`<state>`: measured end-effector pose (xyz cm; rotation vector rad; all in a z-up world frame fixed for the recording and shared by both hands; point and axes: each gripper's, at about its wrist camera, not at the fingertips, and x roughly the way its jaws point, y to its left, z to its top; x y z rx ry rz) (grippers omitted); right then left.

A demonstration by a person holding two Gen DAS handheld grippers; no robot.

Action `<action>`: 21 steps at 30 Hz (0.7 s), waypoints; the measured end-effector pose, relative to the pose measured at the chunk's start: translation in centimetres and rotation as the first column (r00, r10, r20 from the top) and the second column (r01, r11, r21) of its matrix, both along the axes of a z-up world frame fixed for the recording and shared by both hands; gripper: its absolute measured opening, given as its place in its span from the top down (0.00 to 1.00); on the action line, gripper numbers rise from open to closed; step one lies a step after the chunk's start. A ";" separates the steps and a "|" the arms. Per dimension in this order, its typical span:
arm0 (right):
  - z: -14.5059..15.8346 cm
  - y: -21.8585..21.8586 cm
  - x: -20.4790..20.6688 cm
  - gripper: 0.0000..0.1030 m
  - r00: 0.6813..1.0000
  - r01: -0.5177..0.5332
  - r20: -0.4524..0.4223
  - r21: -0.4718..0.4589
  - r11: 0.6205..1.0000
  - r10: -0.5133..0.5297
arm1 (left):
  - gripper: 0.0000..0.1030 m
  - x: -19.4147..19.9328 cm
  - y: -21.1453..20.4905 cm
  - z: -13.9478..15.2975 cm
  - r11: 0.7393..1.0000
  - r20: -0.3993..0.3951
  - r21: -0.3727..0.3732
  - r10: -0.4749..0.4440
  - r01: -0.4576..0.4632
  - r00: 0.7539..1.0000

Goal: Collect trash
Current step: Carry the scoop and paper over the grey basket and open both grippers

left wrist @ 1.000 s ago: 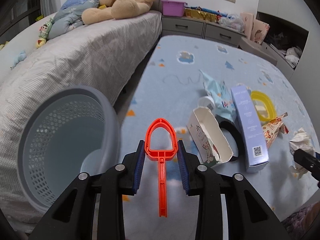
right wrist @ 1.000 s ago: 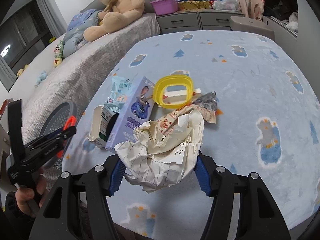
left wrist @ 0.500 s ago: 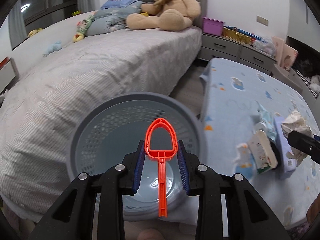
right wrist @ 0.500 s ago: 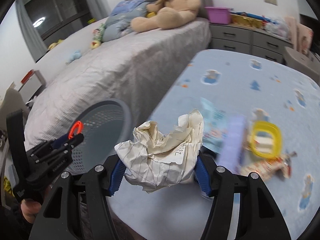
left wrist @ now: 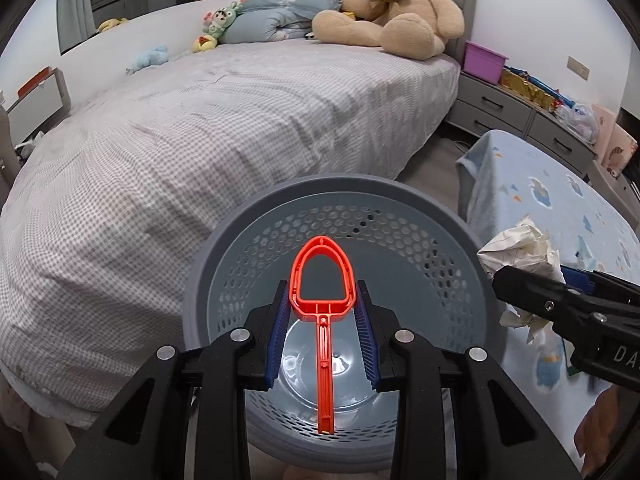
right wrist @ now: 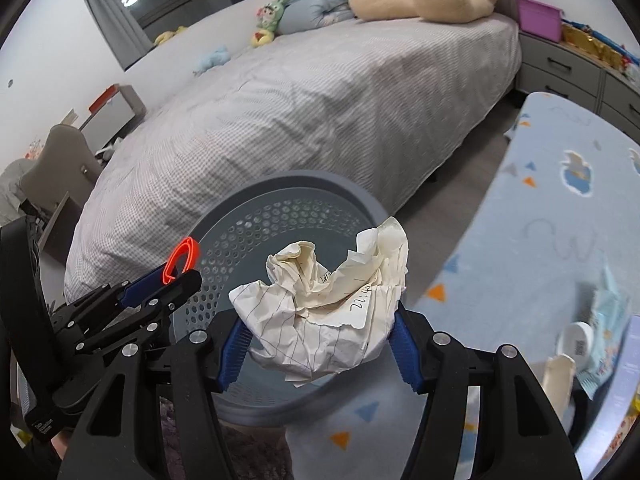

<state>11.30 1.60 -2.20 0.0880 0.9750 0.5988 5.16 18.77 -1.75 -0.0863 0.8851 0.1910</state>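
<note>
A wide bed (left wrist: 240, 120) under a grey checked cover is filling the back of both views, with a big tan teddy bear (left wrist: 396, 8) sitting at its head end beside folded blue bedding (left wrist: 276, 16). To the right, a table draped in a pale blue cartoon-print cloth (left wrist: 560, 208) is taking up the side of the room, and a grey chest of drawers (left wrist: 500, 108) is standing behind it.

Between bed and table, a grey perforated waste basket (left wrist: 400, 196) is standing on the floor, its mouth open towards both cameras.

The right gripper (right wrist: 320, 344) is pinching a crumpled ball of lined paper (right wrist: 324, 312) between its blue pads; the paper is bulging well out above the fingers. In the right wrist view it is hanging over the near right part of the basket's rim, and in the left wrist view the same ball (left wrist: 520, 252) is showing just outside the basket's right edge.

The left gripper (left wrist: 322, 328) is clamping a small orange plastic piece (left wrist: 322, 296) with a looped head and a long straight stem; the pads are pressing on the sides of the loop, and the piece is hanging over the basket's open mouth.

At the lower right of the right wrist view, more litter is lying blurred on the cloth: a light blue wrapper (right wrist: 608, 312) and a small white round cap (right wrist: 578, 336).
</note>
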 end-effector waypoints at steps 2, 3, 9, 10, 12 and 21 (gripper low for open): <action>-0.4 0.6 0.3 0.41 1.000 -0.019 -0.006 -0.006 1.000 0.019 | 0.70 0.1 0.5 -0.2 1.000 -0.009 -0.008 0.007 -0.007 1.000; -0.4 0.9 0.5 0.41 1.000 -0.026 -0.006 -0.009 1.000 0.026 | 0.70 0.2 0.6 -0.3 1.000 -0.012 -0.008 0.011 -0.011 1.000; -0.7 1.4 1.0 0.32 0.999 -0.033 -0.008 -0.001 0.999 0.033 | 0.60 0.2 1.1 -0.5 1.000 -0.021 -0.004 0.022 -0.022 1.000; -0.6 1.3 1.0 0.30 1.000 -0.030 -0.006 0.000 1.000 0.030 | 0.52 0.1 1.1 -0.5 1.000 -0.018 -0.002 0.026 -0.026 1.000; -0.6 1.2 1.1 0.26 1.000 -0.026 -0.003 0.000 1.000 0.026 | 0.48 0.1 1.3 -0.4 0.999 -0.012 0.001 0.035 -0.035 0.999; -0.2 1.1 1.0 0.22 1.000 -0.015 0.019 -0.012 1.000 0.015 | 0.45 -0.1 1.8 -0.3 0.998 -0.009 -0.003 0.065 -0.065 0.998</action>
